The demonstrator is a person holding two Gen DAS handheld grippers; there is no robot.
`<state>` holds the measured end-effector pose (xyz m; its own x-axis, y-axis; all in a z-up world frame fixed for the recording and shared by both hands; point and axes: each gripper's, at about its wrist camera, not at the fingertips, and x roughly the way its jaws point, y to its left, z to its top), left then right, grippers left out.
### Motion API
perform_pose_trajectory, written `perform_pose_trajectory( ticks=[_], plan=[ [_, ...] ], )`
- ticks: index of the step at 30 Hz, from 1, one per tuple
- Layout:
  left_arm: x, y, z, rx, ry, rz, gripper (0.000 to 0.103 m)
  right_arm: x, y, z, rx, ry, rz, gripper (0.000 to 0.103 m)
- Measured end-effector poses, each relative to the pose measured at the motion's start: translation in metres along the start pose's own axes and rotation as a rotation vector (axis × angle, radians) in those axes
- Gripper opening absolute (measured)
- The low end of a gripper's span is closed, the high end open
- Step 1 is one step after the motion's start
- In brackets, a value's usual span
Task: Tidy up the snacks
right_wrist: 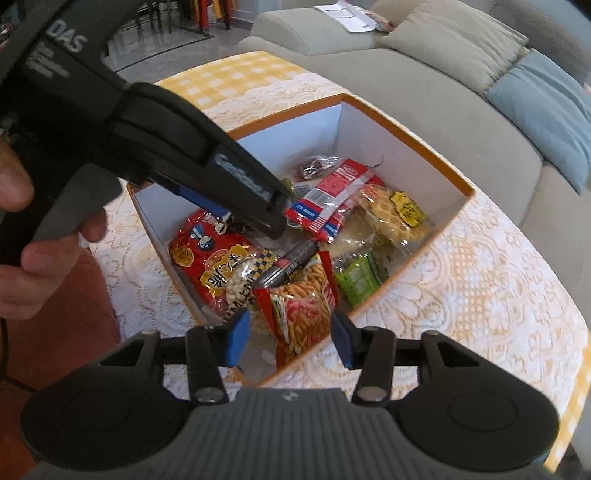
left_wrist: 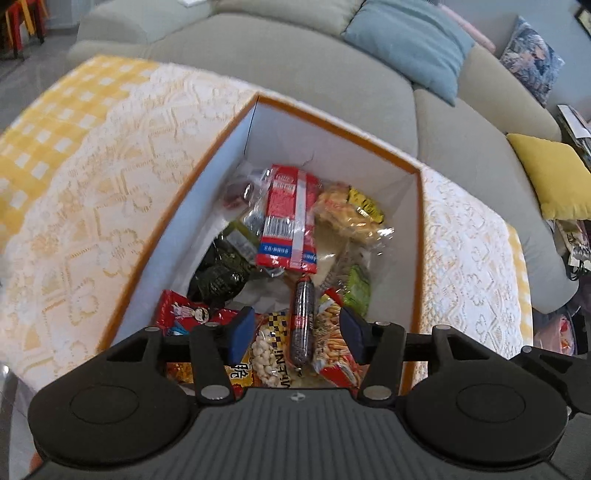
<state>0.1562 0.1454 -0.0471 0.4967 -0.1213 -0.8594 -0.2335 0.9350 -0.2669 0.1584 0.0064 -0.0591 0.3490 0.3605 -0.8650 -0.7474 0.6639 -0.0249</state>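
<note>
An orange-rimmed white box (left_wrist: 332, 125) (right_wrist: 406, 129) on the lace tablecloth holds several snacks. Among them are a red and blue packet (left_wrist: 290, 221) (right_wrist: 332, 199), a waffle pack (left_wrist: 347, 214) (right_wrist: 395, 214), a peanut bag (left_wrist: 267, 350) (right_wrist: 236, 280) and a green packet (left_wrist: 356, 288). My left gripper (left_wrist: 297, 334) hangs open over the box's near end. A dark sausage stick (left_wrist: 303, 321) (right_wrist: 291, 262) lies below, between the pads, untouched. In the right wrist view the left gripper (right_wrist: 271, 221) reaches in from the left. My right gripper (right_wrist: 290, 339) is open above a red bag of stick snacks (right_wrist: 299, 306), with nothing held.
A grey sofa (left_wrist: 295, 74) runs behind the table with a blue cushion (left_wrist: 406, 44) and a yellow cushion (left_wrist: 554, 173). A person's hand (right_wrist: 22, 236) holds the left gripper's handle. Yellow checked cloth (left_wrist: 44, 122) shows under the lace. Red stools (left_wrist: 22, 22) stand far left.
</note>
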Motion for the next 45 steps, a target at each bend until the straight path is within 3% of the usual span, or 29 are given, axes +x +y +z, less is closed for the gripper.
perform_pose_trajectory(
  ticks=[7,15,17,18,24,29,32,40,45],
  plan=[
    [-0.065,-0.043,-0.019,0.187,-0.229,0.096,0.063,-0.063,-0.023,-0.031,0.227,-0.172,-0.025,0.048],
    [-0.119,-0.085,-0.062,0.326,-0.444,0.125,0.066,-0.137,-0.024,-0.081,0.404,-0.391,-0.158,0.050],
    [-0.129,-0.092,-0.075,0.348,-0.491,0.136,0.070,-0.152,-0.022,-0.094,0.439,-0.450,-0.195,0.066],
    [-0.132,-0.095,-0.080,0.358,-0.512,0.145,0.074,-0.160,-0.019,-0.101,0.450,-0.483,-0.221,0.070],
    [-0.137,-0.103,-0.120,0.397,-0.602,0.191,0.084,-0.187,0.007,-0.137,0.492,-0.627,-0.325,0.074],
    [-0.128,-0.105,-0.144,0.409,-0.592,0.193,0.085,-0.181,0.027,-0.153,0.484,-0.654,-0.353,0.075],
    [-0.120,-0.100,-0.145,0.378,-0.542,0.184,0.085,-0.173,0.034,-0.158,0.476,-0.650,-0.362,0.075],
    [-0.093,-0.082,-0.139,0.311,-0.404,0.200,0.085,-0.152,0.037,-0.168,0.502,-0.577,-0.392,0.075],
    [-0.086,-0.077,-0.143,0.317,-0.371,0.202,0.085,-0.136,0.032,-0.171,0.533,-0.518,-0.378,0.075]
  ],
)
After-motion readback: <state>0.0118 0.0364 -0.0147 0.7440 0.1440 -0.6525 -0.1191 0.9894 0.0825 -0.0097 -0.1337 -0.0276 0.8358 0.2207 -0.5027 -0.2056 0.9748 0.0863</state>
